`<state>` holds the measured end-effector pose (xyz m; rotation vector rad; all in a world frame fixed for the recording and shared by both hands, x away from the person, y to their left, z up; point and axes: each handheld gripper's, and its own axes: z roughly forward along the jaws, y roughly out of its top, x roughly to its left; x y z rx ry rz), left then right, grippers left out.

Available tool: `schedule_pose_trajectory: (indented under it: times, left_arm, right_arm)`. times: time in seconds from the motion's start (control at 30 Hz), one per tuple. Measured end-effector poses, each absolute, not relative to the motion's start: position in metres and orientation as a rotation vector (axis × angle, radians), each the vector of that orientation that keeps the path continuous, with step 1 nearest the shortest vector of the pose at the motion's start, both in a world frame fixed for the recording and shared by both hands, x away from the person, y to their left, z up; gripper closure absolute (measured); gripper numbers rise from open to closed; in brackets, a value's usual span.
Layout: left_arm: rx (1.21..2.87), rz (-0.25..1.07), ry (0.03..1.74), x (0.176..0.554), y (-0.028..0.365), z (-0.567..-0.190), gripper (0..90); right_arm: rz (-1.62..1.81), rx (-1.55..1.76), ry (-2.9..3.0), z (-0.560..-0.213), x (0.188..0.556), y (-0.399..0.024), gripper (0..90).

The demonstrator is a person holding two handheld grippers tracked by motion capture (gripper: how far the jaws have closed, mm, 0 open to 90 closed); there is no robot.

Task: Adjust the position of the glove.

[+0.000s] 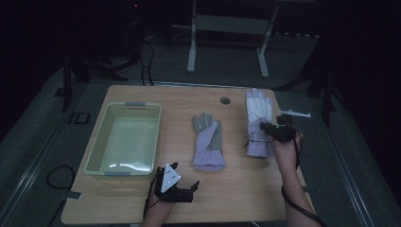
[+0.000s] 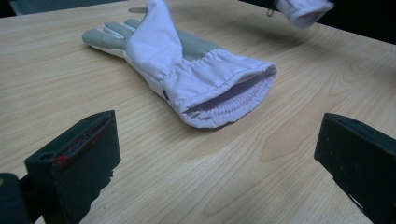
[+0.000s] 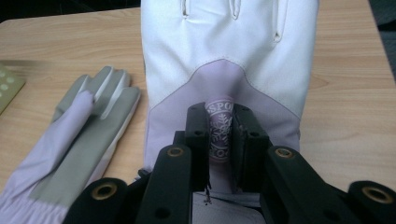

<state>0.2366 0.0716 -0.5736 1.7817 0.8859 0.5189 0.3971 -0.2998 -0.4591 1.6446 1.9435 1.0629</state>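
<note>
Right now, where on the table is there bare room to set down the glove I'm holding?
Bare wood lies between the basket and the flat glove, and along the near edge right of the left gripper. The basket's inside is free too. It is crowded around the right gripper and its glove.

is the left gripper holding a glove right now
No, the left gripper has its jaws wide apart over bare table, with the nearest glove lying beyond them untouched.
</note>
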Motion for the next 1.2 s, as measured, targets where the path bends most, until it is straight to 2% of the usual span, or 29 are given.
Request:
schedule_pose_trajectory:
  times: [0.3, 0.53, 0.8, 1.2]
  left_arm:
    - [1.778, 0.524, 0.888, 0.236, 0.072, -0.574, 0.5]
    - [1.783, 0.525, 0.887, 0.236, 0.071, -0.574, 0.5]
    - [1.783, 0.526, 0.887, 0.236, 0.071, -0.573, 0.5]
    - [1.777, 0.522, 0.889, 0.236, 0.072, -0.574, 0.5]
  right_arm:
    - [1.084, 1.685, 1.814, -0.444, 0.351, -0.294, 77.9]
    - [1.079, 1.682, 1.834, -0.459, 0.333, -0.290, 77.5]
    - [0.987, 1.748, 1.879, -0.494, 0.349, -0.284, 77.0]
    - [0.877, 1.795, 1.935, -0.518, 0.382, -0.272, 76.0]
